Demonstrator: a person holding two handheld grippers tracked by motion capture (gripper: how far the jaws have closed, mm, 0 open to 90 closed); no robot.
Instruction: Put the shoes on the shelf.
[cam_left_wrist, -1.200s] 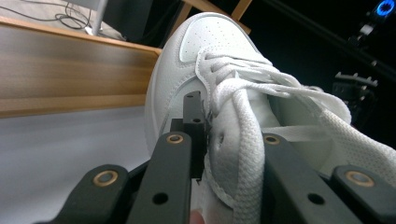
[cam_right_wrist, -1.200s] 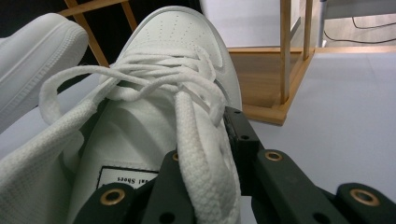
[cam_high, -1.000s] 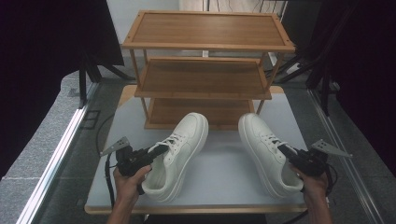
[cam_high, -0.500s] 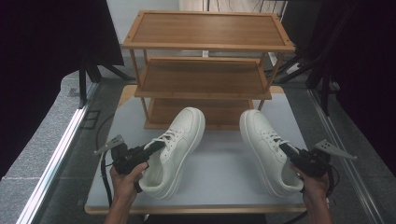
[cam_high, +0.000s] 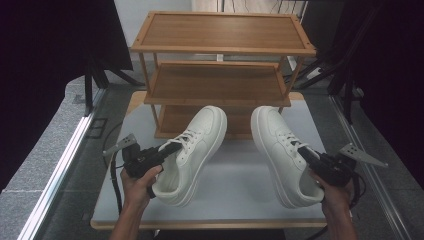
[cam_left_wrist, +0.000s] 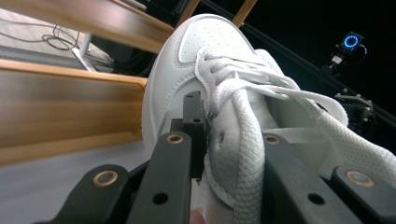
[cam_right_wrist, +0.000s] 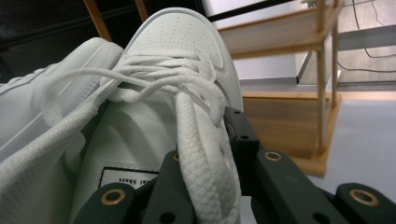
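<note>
Two white lace-up sneakers point toward a wooden shoe rack (cam_high: 220, 82). The left sneaker (cam_high: 197, 150) leans to its side, its toe by the bottom shelf (cam_high: 172, 122). My left gripper (cam_high: 175, 146) is shut on its lace-side upper; in the left gripper view the jaws (cam_left_wrist: 229, 140) pinch the eyelet flap of the sneaker (cam_left_wrist: 210, 51). The right sneaker (cam_high: 280, 145) lies beside it. My right gripper (cam_high: 303, 154) is shut on its upper by the laces, and in the right gripper view my gripper (cam_right_wrist: 205, 140) clamps that sneaker (cam_right_wrist: 182, 42).
The rack has three tiers, with its top shelf (cam_high: 220, 30) bare. The pale table (cam_high: 235, 195) ends just in front of my hands. Dark stands and cables (cam_high: 345, 70) crowd the right rear, and a metal rail (cam_high: 55, 175) runs along the left floor.
Both sneakers have moved forward toward the rack with the grippers shut on them. The left one has tilted more and its toe now reaches the bottom shelf.
</note>
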